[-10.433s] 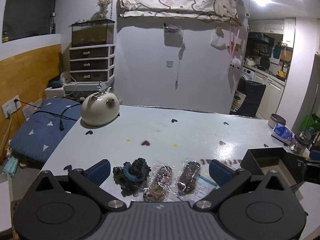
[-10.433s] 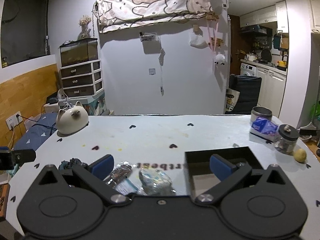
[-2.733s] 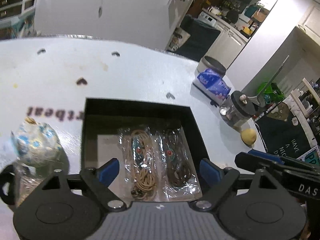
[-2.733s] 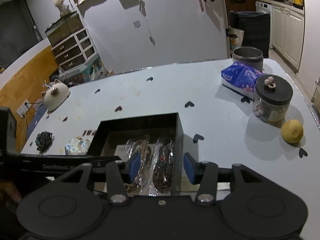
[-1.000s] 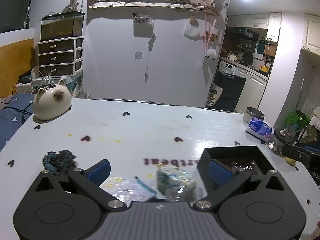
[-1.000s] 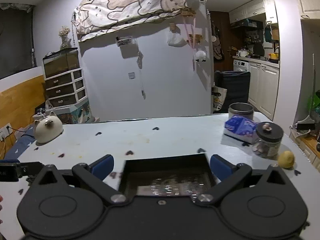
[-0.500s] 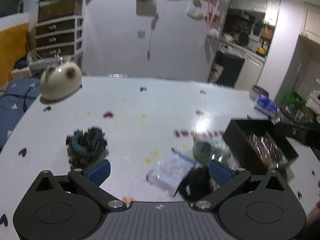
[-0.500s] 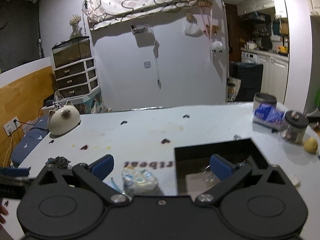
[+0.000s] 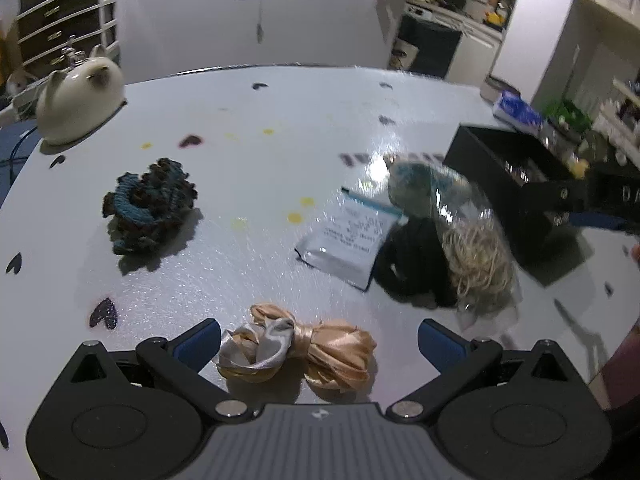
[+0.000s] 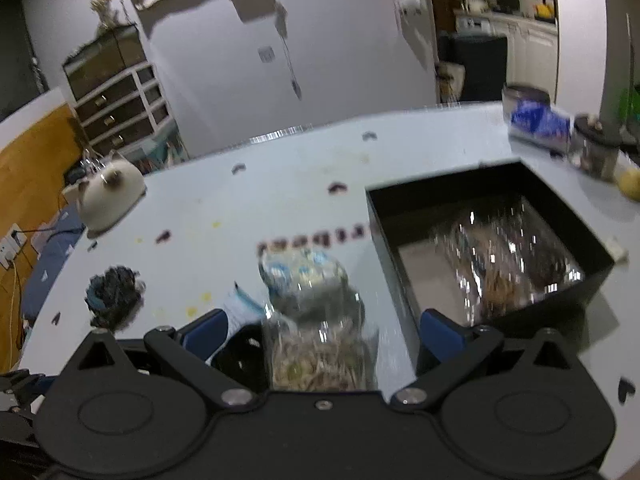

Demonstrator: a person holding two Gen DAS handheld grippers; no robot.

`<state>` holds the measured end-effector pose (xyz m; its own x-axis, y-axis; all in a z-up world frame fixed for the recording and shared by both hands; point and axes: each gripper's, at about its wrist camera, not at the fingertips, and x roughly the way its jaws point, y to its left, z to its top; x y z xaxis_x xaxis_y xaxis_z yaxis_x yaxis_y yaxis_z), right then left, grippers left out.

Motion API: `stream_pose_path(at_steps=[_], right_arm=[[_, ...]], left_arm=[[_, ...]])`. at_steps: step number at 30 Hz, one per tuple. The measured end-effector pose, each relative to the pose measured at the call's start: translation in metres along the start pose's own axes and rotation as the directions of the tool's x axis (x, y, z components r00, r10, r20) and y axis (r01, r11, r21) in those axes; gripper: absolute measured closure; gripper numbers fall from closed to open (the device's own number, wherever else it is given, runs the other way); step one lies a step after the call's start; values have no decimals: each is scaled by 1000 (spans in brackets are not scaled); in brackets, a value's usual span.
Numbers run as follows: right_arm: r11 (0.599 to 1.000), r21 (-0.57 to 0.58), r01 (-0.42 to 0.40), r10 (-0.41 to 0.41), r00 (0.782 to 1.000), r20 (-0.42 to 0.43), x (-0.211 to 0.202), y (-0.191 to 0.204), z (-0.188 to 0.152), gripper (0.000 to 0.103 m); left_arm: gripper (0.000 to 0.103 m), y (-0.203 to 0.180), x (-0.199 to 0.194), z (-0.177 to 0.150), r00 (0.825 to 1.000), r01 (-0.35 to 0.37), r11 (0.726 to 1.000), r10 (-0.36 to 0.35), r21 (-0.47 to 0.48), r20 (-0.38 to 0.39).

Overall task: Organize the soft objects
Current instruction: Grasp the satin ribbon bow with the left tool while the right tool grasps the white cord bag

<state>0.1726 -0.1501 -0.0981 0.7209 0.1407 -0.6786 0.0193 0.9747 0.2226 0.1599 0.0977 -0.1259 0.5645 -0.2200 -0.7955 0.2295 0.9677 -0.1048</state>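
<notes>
My left gripper [image 9: 319,344] is open, with a peach satin bow scrunchie [image 9: 298,350] lying on the white table between its fingers. A dark blue knitted scrunchie [image 9: 149,205] lies further left. A clear bag of scrunchies [image 9: 456,224] rests over a black scrunchie [image 9: 412,264] beside a white packet [image 9: 352,240]. My right gripper [image 10: 322,330] is open just above that clear bag [image 10: 316,312]. The black box [image 10: 486,248] at right holds two bagged items.
A cream cat-shaped ceramic [image 9: 76,98] stands at the table's far left. A blue tissue pack [image 10: 536,124], a lidded jar [image 10: 594,148] and a lemon [image 10: 630,180] sit behind the box. Heart stickers dot the table [image 9: 304,120].
Both grippers tilted down and moved in toward the table. The peach scrunchie has come into the left view between the left fingers. The right gripper now hovers over the clear bag.
</notes>
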Motion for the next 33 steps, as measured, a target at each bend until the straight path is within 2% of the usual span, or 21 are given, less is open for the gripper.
stream_pose_path(at_steps=[11, 14, 16, 23, 27, 30, 33], right_arm=[[999, 35, -3, 7, 992, -124, 28, -3, -12, 2], [1000, 29, -3, 7, 988, -153, 38, -1, -14, 9], [1000, 27, -2, 6, 986, -165, 44, 0, -14, 9], [1000, -23, 20, -24, 978, -207, 67, 8, -14, 11], [998, -50, 28, -39, 974, -223, 77, 13, -14, 16], [998, -60, 17, -31, 969, -246, 81, 14, -14, 28], [998, -62, 13, -28, 968, -251, 79, 15, -15, 33]], left_arm=[[1, -3, 29, -9, 997, -49, 991, 56, 121, -49], [4, 1, 31, -6, 997, -45, 992, 52, 116, -51], [9, 3, 32, -3, 998, -37, 993, 43, 113, -53], [9, 6, 40, 4, 994, 0, 994, 12, 106, -109], [14, 3, 41, 4, 990, 23, 992, -5, 126, -138], [16, 3, 44, 4, 989, 28, 992, -10, 122, -148], [21, 6, 45, 4, 988, 33, 993, -16, 110, -152]])
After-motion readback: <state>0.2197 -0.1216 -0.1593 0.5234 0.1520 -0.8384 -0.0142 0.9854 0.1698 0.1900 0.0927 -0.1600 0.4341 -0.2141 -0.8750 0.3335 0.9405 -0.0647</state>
